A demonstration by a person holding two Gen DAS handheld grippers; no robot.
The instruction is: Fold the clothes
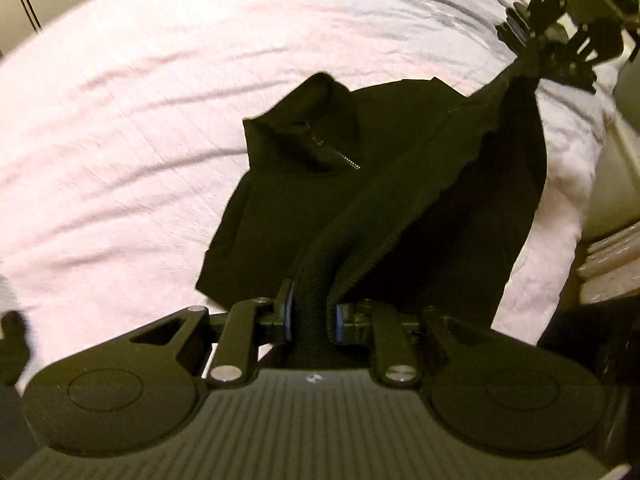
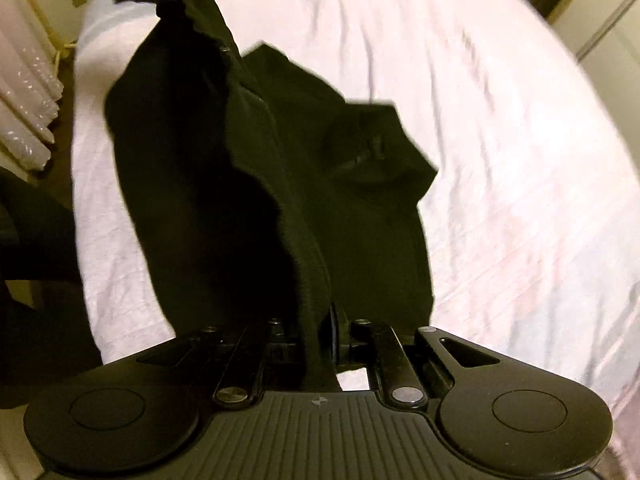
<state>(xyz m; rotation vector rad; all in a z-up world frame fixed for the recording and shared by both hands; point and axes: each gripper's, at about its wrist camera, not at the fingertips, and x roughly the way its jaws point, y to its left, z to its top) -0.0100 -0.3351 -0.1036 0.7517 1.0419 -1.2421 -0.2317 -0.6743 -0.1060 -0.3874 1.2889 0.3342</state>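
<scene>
Both tongs — left tongs (image 1: 312,316), right tongs (image 2: 320,340) — pinch the black sweater's (image 1: 288,208) ribbed hem above the bed (image 1: 120,140).

Both tongs are matte black. The left tongs (image 1: 312,316) have a ribbed grey-black deck, a round disc at each side, silver screw heads on the link arms and blue pads (image 1: 289,312) inside the fingers. The right tongs (image 2: 326,340) match — same ribbed deck, discs, silver screws — with a small crosshair mark at centre.
</scene>
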